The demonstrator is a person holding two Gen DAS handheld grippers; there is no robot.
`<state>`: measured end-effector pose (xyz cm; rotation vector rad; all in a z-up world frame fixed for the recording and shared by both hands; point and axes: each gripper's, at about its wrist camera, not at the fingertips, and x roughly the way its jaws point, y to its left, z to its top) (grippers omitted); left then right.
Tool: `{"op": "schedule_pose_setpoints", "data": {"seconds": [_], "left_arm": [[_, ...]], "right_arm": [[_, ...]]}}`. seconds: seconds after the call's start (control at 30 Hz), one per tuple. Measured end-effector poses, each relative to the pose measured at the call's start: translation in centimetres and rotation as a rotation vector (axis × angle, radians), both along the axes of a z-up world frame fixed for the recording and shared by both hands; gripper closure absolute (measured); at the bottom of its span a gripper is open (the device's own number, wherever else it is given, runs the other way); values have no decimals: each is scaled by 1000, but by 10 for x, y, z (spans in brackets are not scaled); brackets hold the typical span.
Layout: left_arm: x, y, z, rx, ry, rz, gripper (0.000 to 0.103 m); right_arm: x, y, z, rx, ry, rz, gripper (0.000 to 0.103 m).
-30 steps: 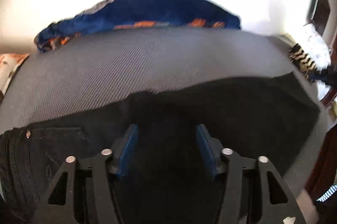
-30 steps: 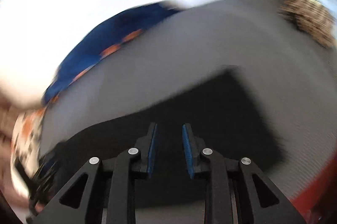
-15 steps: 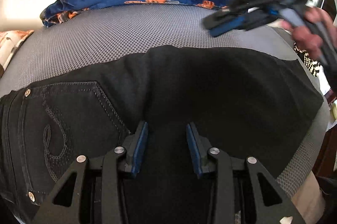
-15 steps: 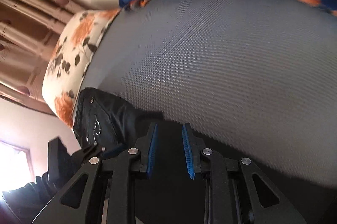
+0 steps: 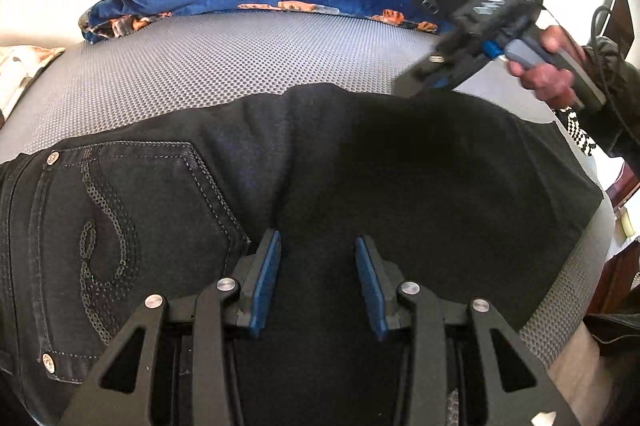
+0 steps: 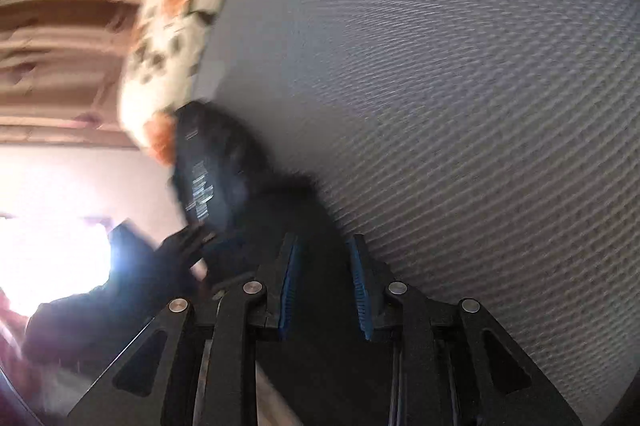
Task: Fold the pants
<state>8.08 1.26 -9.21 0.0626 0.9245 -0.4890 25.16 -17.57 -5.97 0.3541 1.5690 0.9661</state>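
A: Where were the pants (image 5: 360, 166) at that point?

B: Spread flat across the grey mesh surface (image 5: 240, 58), filling the lower half of the left wrist view. The back pocket (image 5: 132, 222) with its looping stitched pattern sat at lower left. They looked folded lengthwise already, though I'm only judging that.

A: And the grippers?

B: The left gripper (image 5: 318, 278) hovered low over the dark cloth at bottom centre, jaws wide apart with nothing between them. The right gripper (image 6: 324, 286) had its jaws narrowly parted, also empty, at the cloth's edge in its own blurred view. From the left camera it appeared at upper right (image 5: 472, 26), held in the right hand (image 5: 548, 74) above the far edge of the pants.

A: How should the fold have gone?

B: My guess: pinch the leg end at both corners, through all layers, lift evenly, carry it over toward the waistband and line up the edges before letting go.

A: Any writing?

B: A pale printed label (image 6: 200, 186) showed inside the waistband, too blurred to read. Small marks on the right gripper's body were illegible too.
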Motion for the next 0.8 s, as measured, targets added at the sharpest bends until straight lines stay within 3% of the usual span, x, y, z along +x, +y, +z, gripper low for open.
{"op": "schedule_pose_setpoints", "data": {"seconds": [0.13, 0.27, 0.37, 0.5, 0.63, 0.73, 0.77, 0.8], "left_arm": [[-3, -1, -1, 10, -15, -3, 68], [-3, -2, -2, 16, -26, -6, 68], [-5, -3, -2, 18, -33, -3, 67], [-6, -3, -2, 21, -40, -5, 67], [-6, -1, -2, 12, -42, -7, 67], [-7, -1, -2, 8, -45, -10, 67], [-7, 0, -2, 6, -46, -11, 67], [-7, 0, -2, 5, -47, -12, 67]], "right_arm": [[-33, 18, 17, 25, -96, 136, 72], [-47, 34, 17, 67, -119, 193, 41], [-44, 41, 17, 88, -138, 182, 37], [-20, 47, 0, 137, -66, 86, 37], [8, 50, -23, 220, 67, -40, 38], [22, 45, -22, 261, 88, -122, 38], [25, 42, -20, 281, 92, -142, 49], [27, 38, -18, 305, 99, -160, 68]]}}
